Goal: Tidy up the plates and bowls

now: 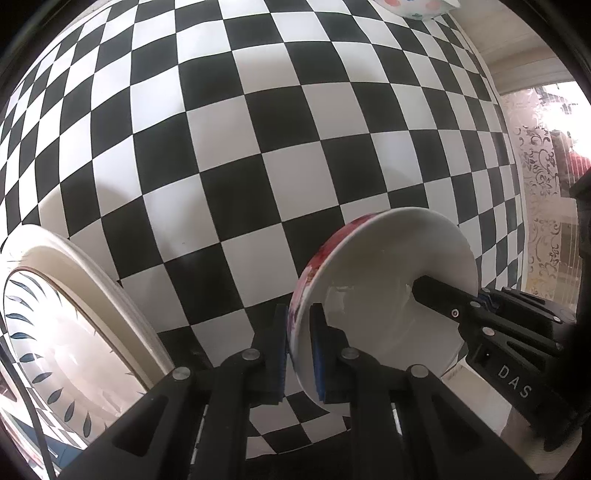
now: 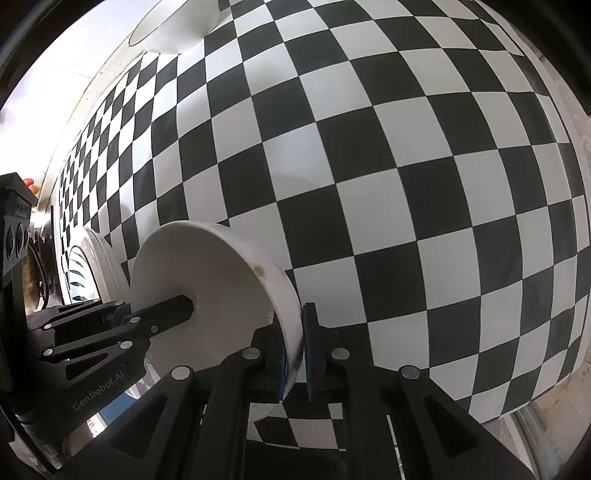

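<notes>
A bowl [image 1: 388, 295], white inside and flowered red and pink outside, hangs over the black-and-white checkered tablecloth [image 1: 258, 147]. Both grippers hold it by opposite sides of its rim. My left gripper [image 1: 299, 350] is shut on the near-left rim, with blue pads [image 1: 282, 354] on either side of the wall. My right gripper [image 1: 476, 299] clamps the far-right rim, one finger lying inside the bowl. In the right wrist view the same bowl [image 2: 207, 295] shows a brown spot near its edge. There my right gripper [image 2: 295, 350] is shut on its rim, and the left gripper [image 2: 125, 310] grips the opposite side.
A stack of plates [image 1: 74, 314] with a blue leaf pattern lies at the lower left, also seen as plates [image 2: 92, 273]. A spotted bowl [image 1: 413, 7] sits at the far table edge. A plain white bowl [image 2: 177, 29] stands at the top left. The table edge [image 1: 509, 184] runs down the right.
</notes>
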A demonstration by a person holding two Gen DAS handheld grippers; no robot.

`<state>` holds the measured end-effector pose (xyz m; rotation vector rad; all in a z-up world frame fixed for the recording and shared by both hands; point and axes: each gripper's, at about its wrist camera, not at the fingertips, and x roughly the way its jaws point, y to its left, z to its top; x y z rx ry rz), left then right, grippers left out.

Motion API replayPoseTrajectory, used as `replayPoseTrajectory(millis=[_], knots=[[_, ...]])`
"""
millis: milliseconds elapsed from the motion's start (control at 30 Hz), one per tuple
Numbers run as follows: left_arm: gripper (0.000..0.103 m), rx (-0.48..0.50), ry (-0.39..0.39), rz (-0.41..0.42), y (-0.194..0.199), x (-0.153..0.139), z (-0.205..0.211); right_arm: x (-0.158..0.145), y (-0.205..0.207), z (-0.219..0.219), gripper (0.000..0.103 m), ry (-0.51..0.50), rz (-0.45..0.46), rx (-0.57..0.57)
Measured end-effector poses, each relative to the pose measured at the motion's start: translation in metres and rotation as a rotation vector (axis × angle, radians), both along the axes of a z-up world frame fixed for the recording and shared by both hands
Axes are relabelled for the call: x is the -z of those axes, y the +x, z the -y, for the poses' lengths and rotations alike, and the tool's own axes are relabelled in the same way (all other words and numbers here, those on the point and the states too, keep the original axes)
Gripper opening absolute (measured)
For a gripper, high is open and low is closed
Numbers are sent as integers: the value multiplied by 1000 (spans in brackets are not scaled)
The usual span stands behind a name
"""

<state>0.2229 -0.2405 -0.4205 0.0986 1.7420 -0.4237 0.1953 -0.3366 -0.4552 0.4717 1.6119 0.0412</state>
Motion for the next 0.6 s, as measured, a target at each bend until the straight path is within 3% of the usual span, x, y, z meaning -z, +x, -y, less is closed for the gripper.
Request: replayPoseTrajectory(millis=[600], knots=[[10, -32, 3, -25, 13, 0, -12, 3, 10, 16, 10, 36, -28, 18]])
